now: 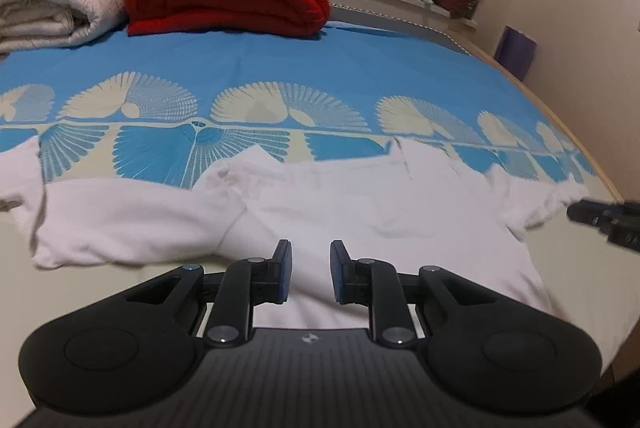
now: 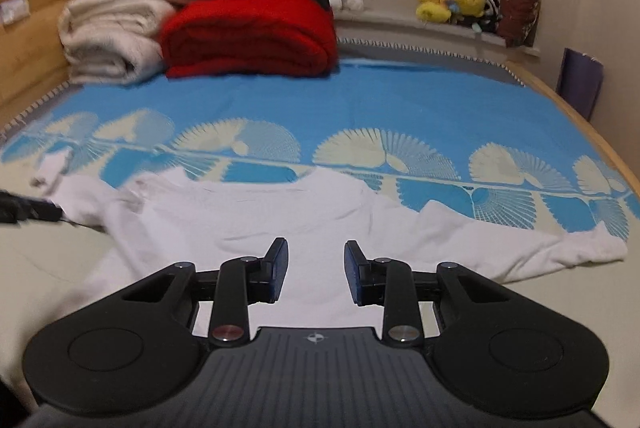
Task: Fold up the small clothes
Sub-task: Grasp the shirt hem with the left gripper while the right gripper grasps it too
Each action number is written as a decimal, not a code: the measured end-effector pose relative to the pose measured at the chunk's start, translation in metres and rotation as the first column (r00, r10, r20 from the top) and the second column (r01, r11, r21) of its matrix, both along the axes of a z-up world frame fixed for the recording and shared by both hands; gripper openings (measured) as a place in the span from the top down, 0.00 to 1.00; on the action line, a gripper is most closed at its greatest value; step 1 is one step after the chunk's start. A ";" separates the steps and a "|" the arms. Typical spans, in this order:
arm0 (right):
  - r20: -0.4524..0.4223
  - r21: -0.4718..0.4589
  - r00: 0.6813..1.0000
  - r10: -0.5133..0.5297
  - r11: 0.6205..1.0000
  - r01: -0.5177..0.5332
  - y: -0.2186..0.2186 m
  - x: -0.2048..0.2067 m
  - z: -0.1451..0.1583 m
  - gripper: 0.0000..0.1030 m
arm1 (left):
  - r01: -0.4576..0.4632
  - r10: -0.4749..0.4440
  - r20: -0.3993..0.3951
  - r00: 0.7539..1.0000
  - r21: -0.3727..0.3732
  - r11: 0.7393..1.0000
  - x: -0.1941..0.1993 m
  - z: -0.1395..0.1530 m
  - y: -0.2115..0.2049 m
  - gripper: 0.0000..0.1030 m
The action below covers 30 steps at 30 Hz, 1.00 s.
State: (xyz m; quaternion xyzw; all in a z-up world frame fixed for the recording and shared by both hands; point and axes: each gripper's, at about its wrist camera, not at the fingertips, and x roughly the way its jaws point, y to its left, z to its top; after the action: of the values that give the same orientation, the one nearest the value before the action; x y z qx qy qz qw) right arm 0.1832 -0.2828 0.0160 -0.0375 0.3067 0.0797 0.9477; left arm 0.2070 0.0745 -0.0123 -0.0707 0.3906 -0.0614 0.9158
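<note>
**White top spread flat, both grippers hanging over it with nothing in them**

Black plastic is filling the near edge of both wrist views. The left gripper [image 1: 310, 270] is hanging over the near part of a white long-sleeved top [image 1: 360, 220], its blue-faced pads [image 1: 285, 268] standing a narrow gap apart with only bare cloth showing between them; they are gripping nothing. The right gripper [image 2: 316, 270] is hovering over the same white top [image 2: 280, 224], its jaws a little wider than the left's and likewise empty. Whether either set of fingertips is brushing the cloth, I cannot tell.

The top is lying spread across the near part of the bed, body toward the grippers, one sleeve trailing off to each side. In the left view the right gripper's dark tip is poking in at the right edge, close to a sleeve end; in the right view the left gripper's tip is showing at the left edge in the same way.

Beyond the garment, a blue bedspread [image 1: 320, 60] with pale fan shapes is stretching away. Further back, a folded red blanket [image 2: 256, 36] is sitting beside a pile of cream blankets [image 2: 108, 40] with more folded linen stacked on top. Farthest off, yellow plush toys [image 2: 452, 2] are crowding the windowsill under a dark window.
</note>
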 end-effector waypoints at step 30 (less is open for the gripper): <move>-0.157 -0.056 0.983 -0.099 0.994 0.091 -0.007 0.214 -0.128 0.97 | -0.126 0.150 -0.120 0.981 0.191 0.974 0.227 -0.118 -0.002 0.97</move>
State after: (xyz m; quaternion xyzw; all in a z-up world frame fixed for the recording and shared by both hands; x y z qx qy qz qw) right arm 0.3976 -0.2902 -0.1117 -0.0396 0.3847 0.0297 0.9217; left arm 0.4343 0.0727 -0.1303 -0.0175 0.4491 0.0433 0.8923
